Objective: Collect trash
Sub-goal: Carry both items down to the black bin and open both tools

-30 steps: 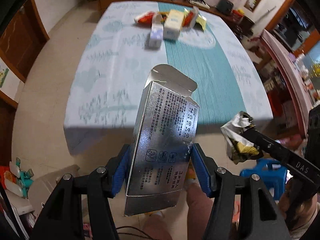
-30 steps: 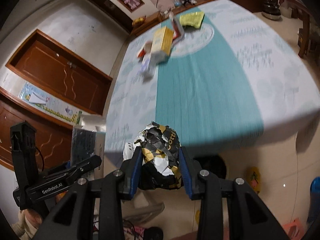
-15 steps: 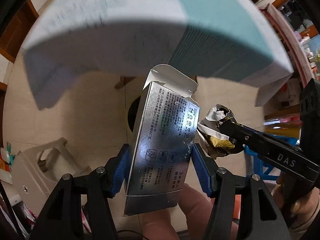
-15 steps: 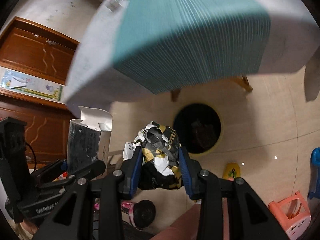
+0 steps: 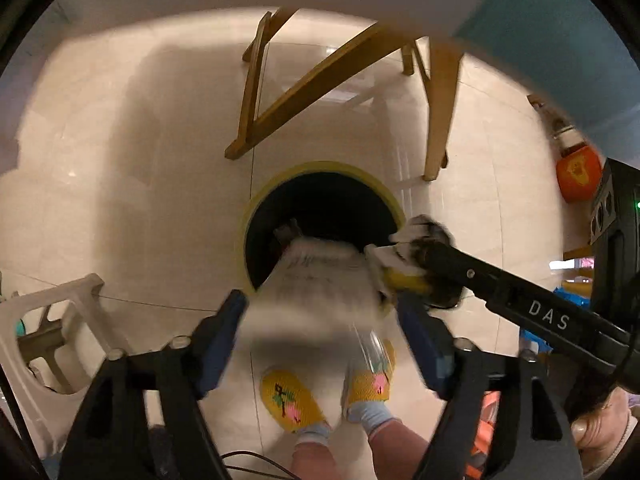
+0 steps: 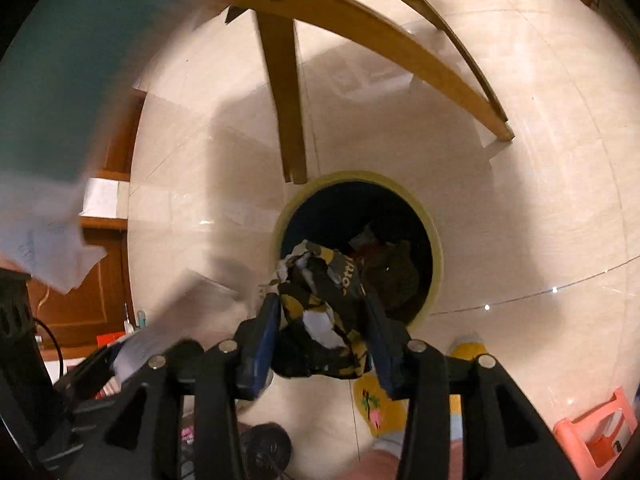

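Observation:
A round bin with a yellow rim (image 5: pixel 248 216) stands on the floor under the table; it also shows in the right wrist view (image 6: pixel 438 256) with trash inside. My left gripper (image 5: pixel 320 312) has opened and the silver carton (image 5: pixel 320 280), blurred, drops from between its fingers toward the bin. My right gripper (image 6: pixel 324 320) is shut on a crumpled black, yellow and white wrapper (image 6: pixel 324 304) just above the bin's near rim. The wrapper (image 5: pixel 416 256) and right gripper also show at the right of the left wrist view.
Wooden table legs (image 5: pixel 320 80) cross just behind the bin. The tablecloth edge (image 5: pixel 560 20) hangs above. A white plastic stool (image 5: pixel 52 340) is at left, a pink stool (image 6: pixel 600 432) at right. The person's feet in yellow slippers (image 5: pixel 292 400) are below the grippers.
Both grippers tilted down and moved over the bin. The left gripper opened and let go of the silver carton, which is falling. The right gripper still holds the wrapper.

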`<action>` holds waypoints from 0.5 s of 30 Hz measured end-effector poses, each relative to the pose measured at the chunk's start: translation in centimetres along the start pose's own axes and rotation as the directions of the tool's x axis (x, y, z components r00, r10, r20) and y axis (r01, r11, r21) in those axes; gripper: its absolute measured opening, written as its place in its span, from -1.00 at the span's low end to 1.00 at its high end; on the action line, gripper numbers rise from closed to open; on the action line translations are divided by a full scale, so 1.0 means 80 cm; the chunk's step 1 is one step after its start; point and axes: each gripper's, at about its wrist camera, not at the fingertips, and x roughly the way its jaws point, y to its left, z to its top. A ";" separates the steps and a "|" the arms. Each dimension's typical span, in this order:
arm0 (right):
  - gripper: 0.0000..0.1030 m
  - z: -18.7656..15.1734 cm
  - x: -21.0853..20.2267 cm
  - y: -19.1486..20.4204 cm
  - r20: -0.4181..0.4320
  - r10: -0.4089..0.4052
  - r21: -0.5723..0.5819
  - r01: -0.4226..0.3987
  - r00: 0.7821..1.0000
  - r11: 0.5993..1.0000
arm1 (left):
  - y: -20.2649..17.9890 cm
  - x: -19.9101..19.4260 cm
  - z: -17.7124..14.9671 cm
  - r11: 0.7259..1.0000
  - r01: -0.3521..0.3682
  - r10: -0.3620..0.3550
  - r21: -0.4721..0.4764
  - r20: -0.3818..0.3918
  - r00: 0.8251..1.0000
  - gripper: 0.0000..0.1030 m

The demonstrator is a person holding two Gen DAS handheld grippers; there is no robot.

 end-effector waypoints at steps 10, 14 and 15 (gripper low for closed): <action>0.23 0.008 0.035 0.003 0.041 -0.041 -0.069 0.044 0.998 0.997 | 0.015 0.010 0.002 0.998 -0.054 0.056 -0.025 0.080 0.995 0.76; 0.24 0.006 0.031 0.008 0.044 -0.053 -0.091 0.057 0.998 0.994 | 0.016 -0.009 0.003 0.997 -0.070 0.072 -0.022 0.125 0.990 0.76; 0.24 0.005 0.028 0.009 0.045 -0.055 -0.094 0.059 0.997 0.994 | 0.015 -0.012 0.004 0.997 -0.069 0.072 -0.023 0.131 0.989 0.76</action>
